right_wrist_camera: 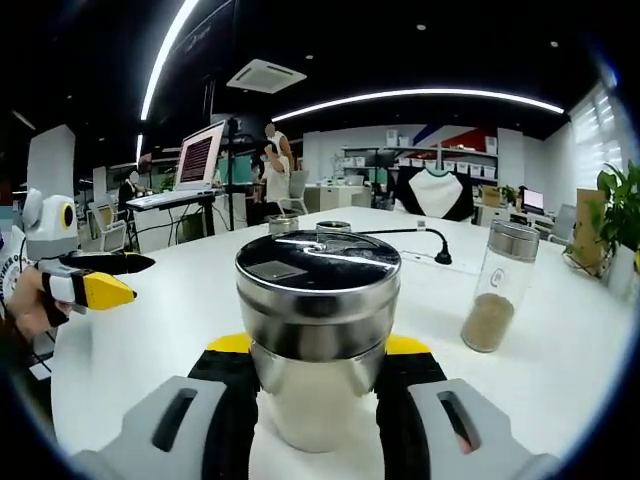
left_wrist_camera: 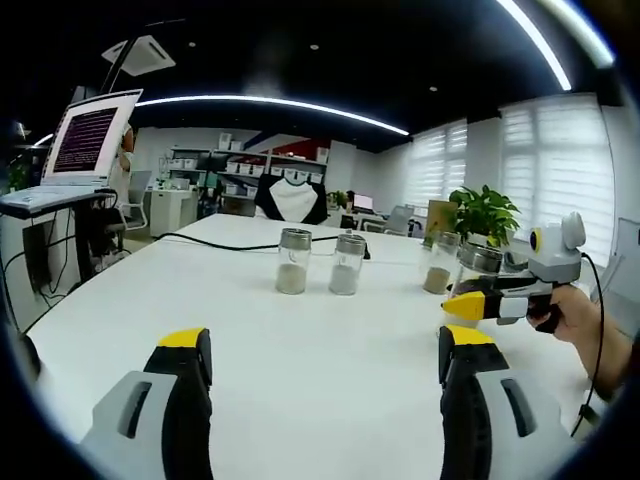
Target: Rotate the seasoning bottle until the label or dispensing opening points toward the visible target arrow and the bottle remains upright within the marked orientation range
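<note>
Closed on the seasoning bottle [right_wrist_camera: 318, 330], my right gripper [right_wrist_camera: 318, 385] has its two yellow-tipped jaws pressed against the glass body just under the steel cap, one on each side. In the right gripper view the bottle stands upright on the white table [right_wrist_camera: 560, 370], its long axis vertical and square to the jaws, so any turn has to come from rolling my wrist about that axis. On the flat top of the cap I see a dark rectangular patch, which I take for the dispensing opening; it sits left of centre and faces away from me. I cannot find a target arrow or any marked range on the table in either view, so I can't judge how much rotation is left.

My left gripper [left_wrist_camera: 325, 375] hangs over bare table with its jaws spread wide and nothing between them. The bottle lies off to its right, where the right gripper comes into the left gripper view, so the right hand is the one placed for the turn.

Further out, a second bottle [right_wrist_camera: 497, 287] stands near on the right with tan powder at its bottom. Two more bottles [left_wrist_camera: 318, 262] stand side by side mid-table in the left gripper view. Beyond them a black cable [left_wrist_camera: 215, 243] runs across the far edge, a potted plant [left_wrist_camera: 484, 213] sits by the blinds, and a laptop [left_wrist_camera: 82, 145] is on a stand.
</note>
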The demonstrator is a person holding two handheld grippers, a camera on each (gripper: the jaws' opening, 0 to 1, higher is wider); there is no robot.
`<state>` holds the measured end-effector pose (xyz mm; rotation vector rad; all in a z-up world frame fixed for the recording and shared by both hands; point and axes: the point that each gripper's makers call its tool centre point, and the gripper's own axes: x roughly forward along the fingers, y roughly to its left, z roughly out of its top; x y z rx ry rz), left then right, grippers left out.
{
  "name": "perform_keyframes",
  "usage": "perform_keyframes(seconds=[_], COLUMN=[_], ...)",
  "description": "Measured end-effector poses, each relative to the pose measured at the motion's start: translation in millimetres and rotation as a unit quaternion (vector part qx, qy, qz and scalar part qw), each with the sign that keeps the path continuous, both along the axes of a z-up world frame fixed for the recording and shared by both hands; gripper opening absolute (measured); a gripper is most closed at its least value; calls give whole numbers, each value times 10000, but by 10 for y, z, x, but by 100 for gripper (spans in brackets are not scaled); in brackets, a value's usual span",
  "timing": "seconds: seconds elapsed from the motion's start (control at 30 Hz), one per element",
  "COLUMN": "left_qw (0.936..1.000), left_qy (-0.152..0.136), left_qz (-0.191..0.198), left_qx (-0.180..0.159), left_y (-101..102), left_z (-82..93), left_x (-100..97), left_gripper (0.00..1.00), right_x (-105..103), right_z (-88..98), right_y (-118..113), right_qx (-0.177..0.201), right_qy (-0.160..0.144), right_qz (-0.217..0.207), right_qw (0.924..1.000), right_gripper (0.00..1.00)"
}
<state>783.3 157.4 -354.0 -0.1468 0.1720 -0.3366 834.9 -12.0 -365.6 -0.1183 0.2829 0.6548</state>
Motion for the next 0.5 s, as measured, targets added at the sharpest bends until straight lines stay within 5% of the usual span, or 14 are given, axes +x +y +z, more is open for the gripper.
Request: perform_keyframes(seconds=[0.5], left_qw=[9999], left_qy=[90], left_qz=[-6], left_qx=[68], left_y=[3], left_z=[-44], left_x=[1], left_gripper=[99], right_x=[-5], right_z=[9], right_y=[-26], right_qx=[26], right_qy=[28], right_qz=[-361], right_qw=[9993], right_gripper=[44])
